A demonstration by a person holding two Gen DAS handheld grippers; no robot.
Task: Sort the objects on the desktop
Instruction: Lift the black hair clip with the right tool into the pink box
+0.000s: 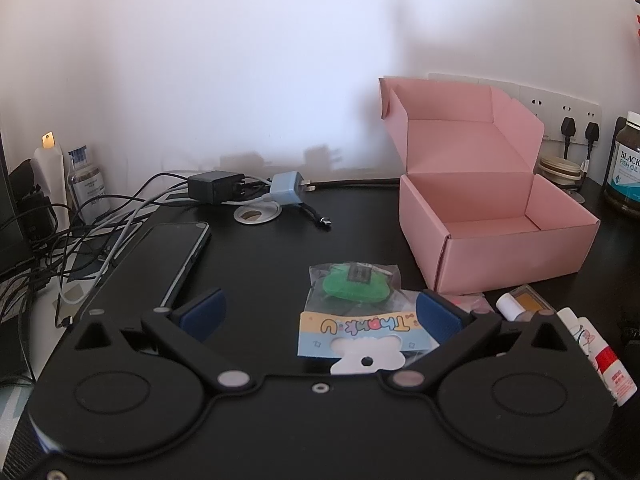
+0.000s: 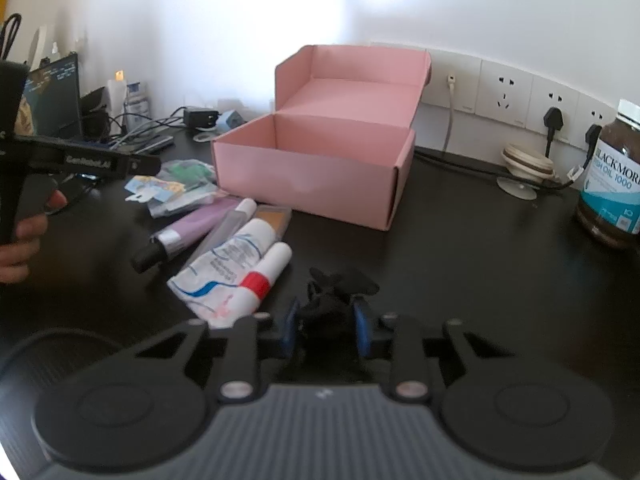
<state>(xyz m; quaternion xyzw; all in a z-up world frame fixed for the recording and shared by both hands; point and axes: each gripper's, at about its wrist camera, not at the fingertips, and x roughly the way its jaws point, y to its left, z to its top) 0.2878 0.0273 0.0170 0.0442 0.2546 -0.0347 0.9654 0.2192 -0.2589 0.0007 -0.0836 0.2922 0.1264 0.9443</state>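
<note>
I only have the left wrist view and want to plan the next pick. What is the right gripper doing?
Observer: The right gripper is closed on a small black clip.
Operator: Is anything lying by the white tubes that I can't see?
Observer: Yes. A purple tube with a black cap lies between them and the Thank U packet.

The fish oil bottle, far right of the left gripper, is cut by the frame edge, label partly unreadable. The black object between the right gripper's pads is blurred and unidentifiable. A hand at far left is cropped.
</note>
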